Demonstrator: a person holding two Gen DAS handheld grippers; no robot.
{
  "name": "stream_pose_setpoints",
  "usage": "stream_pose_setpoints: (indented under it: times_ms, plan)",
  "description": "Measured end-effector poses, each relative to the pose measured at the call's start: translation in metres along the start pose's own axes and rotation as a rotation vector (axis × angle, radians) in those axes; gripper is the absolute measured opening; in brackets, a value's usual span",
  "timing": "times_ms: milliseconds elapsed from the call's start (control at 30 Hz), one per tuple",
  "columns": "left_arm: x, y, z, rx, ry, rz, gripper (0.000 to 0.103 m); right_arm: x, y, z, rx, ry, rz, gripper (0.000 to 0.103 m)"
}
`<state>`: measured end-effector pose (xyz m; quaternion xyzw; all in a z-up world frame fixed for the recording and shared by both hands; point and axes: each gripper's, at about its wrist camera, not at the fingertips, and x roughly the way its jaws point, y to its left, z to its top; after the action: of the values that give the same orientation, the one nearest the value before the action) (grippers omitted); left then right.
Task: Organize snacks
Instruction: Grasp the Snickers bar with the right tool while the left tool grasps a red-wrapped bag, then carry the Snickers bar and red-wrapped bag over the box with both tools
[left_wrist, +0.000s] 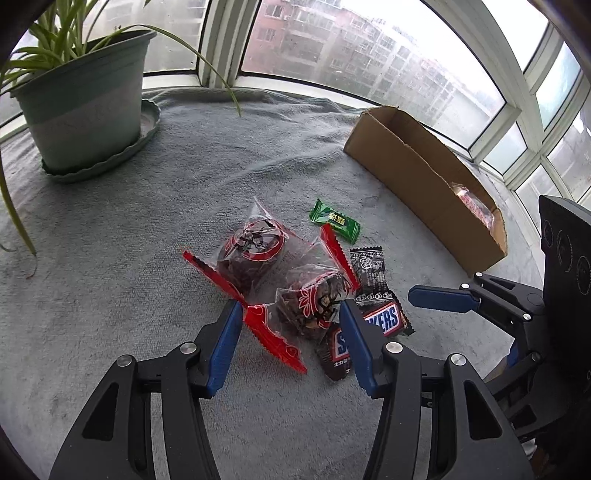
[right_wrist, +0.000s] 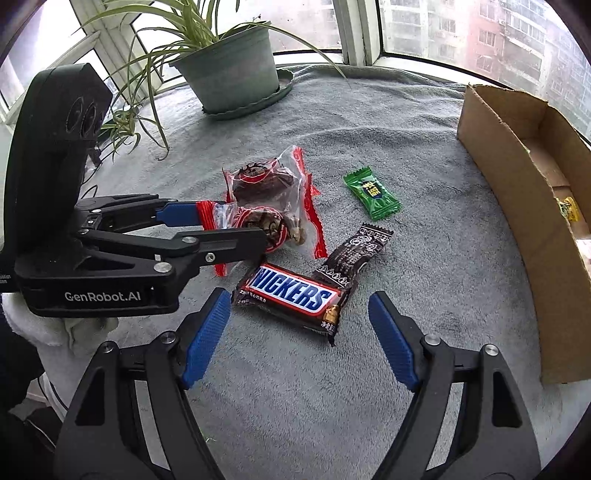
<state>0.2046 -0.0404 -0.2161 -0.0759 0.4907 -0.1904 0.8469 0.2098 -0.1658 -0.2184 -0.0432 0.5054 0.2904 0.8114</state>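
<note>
On the grey towel lie two clear red-edged pastry packs, the near one (left_wrist: 314, 306) (right_wrist: 266, 225) and the far one (left_wrist: 251, 254) (right_wrist: 262, 181), a Snickers bar (right_wrist: 291, 295) (left_wrist: 384, 319), a dark wrapped candy (right_wrist: 354, 254) (left_wrist: 371, 269) and a green candy (left_wrist: 334, 220) (right_wrist: 373, 194). My left gripper (left_wrist: 290, 314) (right_wrist: 236, 225) is open, its fingers either side of the near pastry pack. My right gripper (right_wrist: 297, 306) is open and empty, low over the Snickers bar; one blue finger of it (left_wrist: 439, 299) shows in the left wrist view.
An open cardboard box (left_wrist: 417, 173) (right_wrist: 517, 192) lies on the right with a few wrapped snacks inside. A potted spider plant (left_wrist: 81, 107) (right_wrist: 229, 70) on a saucer stands at the back left by the windows.
</note>
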Motion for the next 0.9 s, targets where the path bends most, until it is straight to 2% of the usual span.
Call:
stream_pose_setpoints:
  times_ms: [200, 333, 367, 467, 667, 733, 800, 900]
  plan:
    - [0.007, 0.004, 0.003, -0.001, 0.014, -0.027, 0.054, 0.008, 0.002, 0.004, -0.022, 0.015, 0.006, 0.068]
    - [0.008, 0.002, 0.003, 0.003, 0.014, -0.046, 0.053, 0.013, 0.006, 0.007, -0.06, 0.04, -0.016, 0.069]
    - [0.008, 0.001, 0.002, 0.007, 0.012, -0.045, 0.051, 0.014, 0.007, 0.007, -0.068, 0.043, -0.022, 0.07]
    - [0.007, 0.001, 0.001, -0.003, 0.002, -0.073, 0.033, 0.019, 0.01, 0.008, -0.068, 0.043, -0.045, 0.072]
    - [0.004, 0.004, -0.001, -0.01, -0.009, -0.078, 0.031, 0.023, 0.018, 0.007, -0.103, 0.035, -0.074, 0.073]
    - [0.001, 0.008, -0.001, -0.021, -0.017, -0.071, 0.03, 0.022, 0.018, 0.007, -0.102, 0.033, -0.073, 0.069]
    - [0.0, 0.012, -0.002, -0.031, -0.024, -0.067, 0.03, 0.021, 0.016, 0.007, -0.085, 0.029, -0.064, 0.06]
    - [-0.002, 0.016, -0.003, -0.045, -0.031, -0.064, 0.029, 0.019, 0.012, 0.006, -0.062, 0.032, -0.042, 0.058]
